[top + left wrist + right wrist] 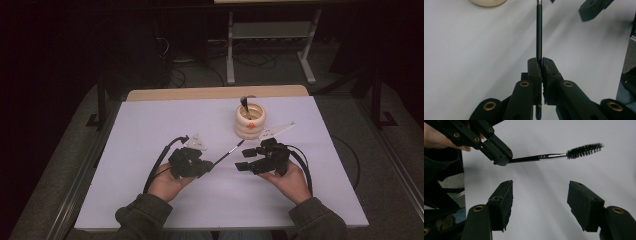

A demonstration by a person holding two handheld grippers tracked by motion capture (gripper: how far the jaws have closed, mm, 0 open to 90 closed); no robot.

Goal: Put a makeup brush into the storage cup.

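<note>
My left gripper (206, 167) was clenched on the black handle of the spoolie brush (564, 155), which it held in the air to the left of and nearer to me than the wooden ring holder (250, 121). The bristle head pointed toward my right gripper (241, 159), whose jaws stood wide apart, grasping nothing (they waited below the brush). I judged the grip was near the handle's end, so the thin brush could pivot or slip if the right jaws pushed it sideways.
</note>
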